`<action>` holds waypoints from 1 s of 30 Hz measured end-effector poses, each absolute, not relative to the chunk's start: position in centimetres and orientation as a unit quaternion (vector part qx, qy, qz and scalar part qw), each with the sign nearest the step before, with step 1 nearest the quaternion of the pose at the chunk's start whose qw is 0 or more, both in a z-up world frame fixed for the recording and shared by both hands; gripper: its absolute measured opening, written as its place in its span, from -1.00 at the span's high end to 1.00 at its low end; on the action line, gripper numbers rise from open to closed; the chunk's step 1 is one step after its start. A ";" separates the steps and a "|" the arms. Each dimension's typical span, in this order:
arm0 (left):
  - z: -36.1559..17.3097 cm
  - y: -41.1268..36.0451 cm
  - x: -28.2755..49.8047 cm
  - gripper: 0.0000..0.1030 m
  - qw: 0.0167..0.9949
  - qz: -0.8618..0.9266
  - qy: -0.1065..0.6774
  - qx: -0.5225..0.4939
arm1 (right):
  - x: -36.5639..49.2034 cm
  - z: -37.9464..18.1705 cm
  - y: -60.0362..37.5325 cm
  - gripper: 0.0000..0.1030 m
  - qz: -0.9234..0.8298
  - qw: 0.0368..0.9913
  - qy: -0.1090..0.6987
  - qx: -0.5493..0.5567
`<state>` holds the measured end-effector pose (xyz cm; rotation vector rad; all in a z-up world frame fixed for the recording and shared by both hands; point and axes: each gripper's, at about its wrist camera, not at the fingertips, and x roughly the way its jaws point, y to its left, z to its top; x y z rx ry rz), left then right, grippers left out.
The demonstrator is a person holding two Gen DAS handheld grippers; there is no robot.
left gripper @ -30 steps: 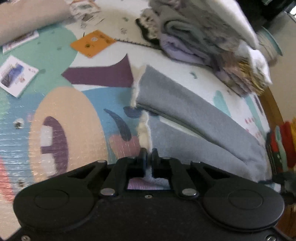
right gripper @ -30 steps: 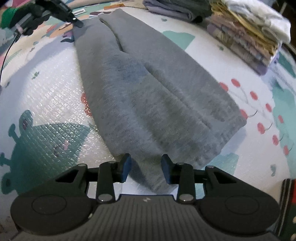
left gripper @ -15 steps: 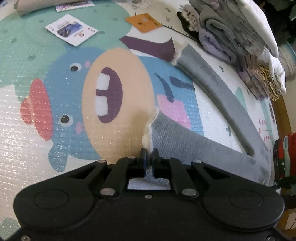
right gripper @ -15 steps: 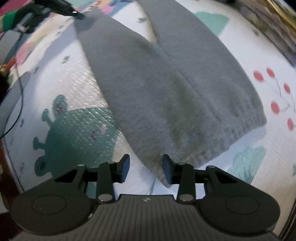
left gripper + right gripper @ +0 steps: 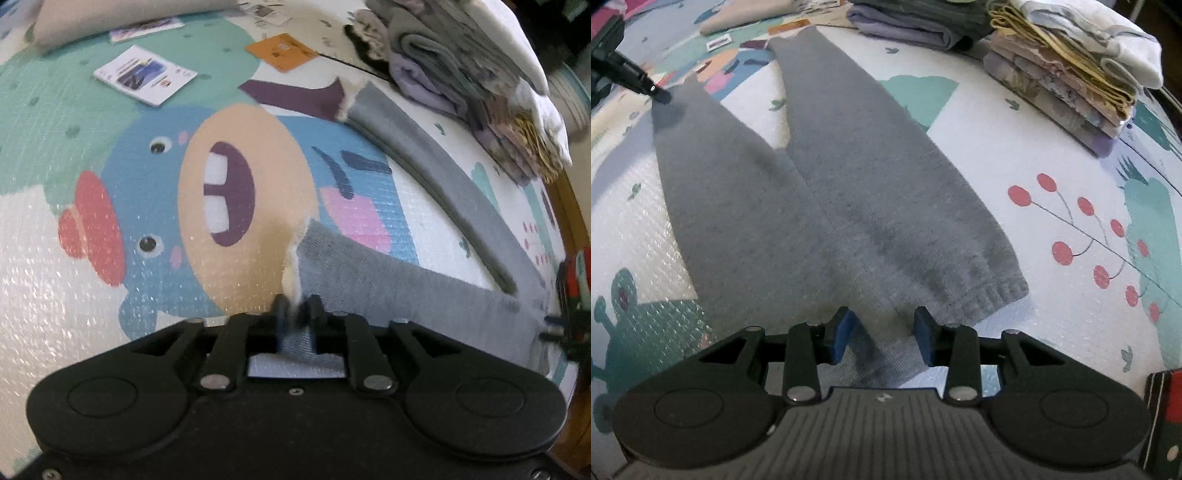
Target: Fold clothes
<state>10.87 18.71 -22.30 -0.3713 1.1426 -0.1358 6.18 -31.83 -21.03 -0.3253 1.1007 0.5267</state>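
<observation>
**Legs spread apart, waistband end waits for a grip**

The grey trousers now lie flat on the patterned play mat with their two legs opened into a V. A second ago the legs lay side by side, almost overlapping; half a second ago a gap had begun to show between them, and it is wider now. Judging from this, the garment is being laid out and squared up, and the fold proper has not started.

The stack of folded clothes sits at the far edge of the mat, well apart from the trousers, so finished pieces seem to go there.

The left gripper is clenched on the hem of the near leg, where a strip of pale lining shows beside the fingers. It has drawn that hem out sideways over the cartoon face printed on the mat, away from the other leg, whose cuff rests near the purple shape.

The right gripper hangs just above the waistband end with its jaws apart, the cloth passing between the blue pads without being pinched. It has crept closer to the fabric over the last second, which suggests a grasp there comes next.

Small cards lie scattered further off on the mat.
</observation>
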 end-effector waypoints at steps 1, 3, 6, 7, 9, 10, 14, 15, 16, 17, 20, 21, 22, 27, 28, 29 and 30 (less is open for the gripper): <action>-21.9 18.5 10.8 0.36 0.830 -0.064 0.532 -0.155 | 5.9 -20.6 -32.0 0.20 0.246 0.814 0.505 -0.149; -21.0 17.8 10.4 0.25 0.848 -0.072 0.514 -0.103 | 4.6 -19.6 -32.1 0.18 0.258 0.822 0.478 -0.170; -19.9 16.2 9.4 0.22 0.862 -0.122 0.492 -0.019 | 1.6 -18.8 -31.6 0.16 0.297 0.819 0.437 -0.223; -19.6 15.4 8.9 0.20 0.863 -0.143 0.483 0.019 | 0.5 -19.0 -31.3 0.16 0.312 0.810 0.431 -0.246; -19.6 14.0 7.7 0.19 0.857 -0.186 0.470 0.098 | -1.7 -19.5 -30.7 0.18 0.342 0.787 0.422 -0.292; -19.8 13.3 7.0 0.18 0.850 -0.205 0.464 0.143 | -2.7 -19.8 -30.5 0.21 0.352 0.775 0.418 -0.316; -21.7 12.0 4.7 0.18 0.817 -0.244 0.437 0.286 | -4.6 -21.3 -30.2 0.30 0.373 0.739 0.404 -0.388; -22.2 11.8 4.3 0.18 0.808 -0.250 0.430 0.316 | -4.7 -21.5 -30.2 0.30 0.375 0.735 0.398 -0.400; -22.5 11.7 4.0 0.18 0.800 -0.256 0.421 0.342 | -4.6 -21.6 -30.0 0.30 0.374 0.734 0.394 -0.408; -22.8 11.6 3.7 0.18 0.792 -0.262 0.412 0.368 | -4.2 -21.7 -29.8 0.30 0.375 0.730 0.394 -0.413; -23.2 11.3 3.0 0.14 0.769 -0.286 0.379 0.428 | -4.4 -22.4 -29.4 0.30 0.383 0.712 0.381 -0.449; -23.3 11.1 2.7 0.11 0.760 -0.294 0.368 0.448 | -4.7 -22.6 -29.3 0.30 0.388 0.705 0.373 -0.461; -23.4 11.1 2.6 0.09 0.753 -0.300 0.358 0.463 | -4.9 -22.7 -29.2 0.29 0.392 0.702 0.367 -0.468; -23.7 10.6 2.5 0.08 0.724 -0.310 0.331 0.521 | -4.9 -22.8 -29.3 0.31 0.394 0.700 0.360 -0.475; -23.8 10.5 2.6 0.08 0.716 -0.307 0.326 0.535 | -4.9 -22.7 -29.3 0.32 0.392 0.701 0.360 -0.474; -24.0 10.4 2.5 0.08 0.707 -0.306 0.320 0.552 | -4.7 -22.7 -29.2 0.36 0.391 0.703 0.364 -0.470; -24.1 10.4 2.4 0.08 0.697 -0.310 0.311 0.566 | -4.5 -22.7 -29.1 0.36 0.390 0.704 0.367 -0.466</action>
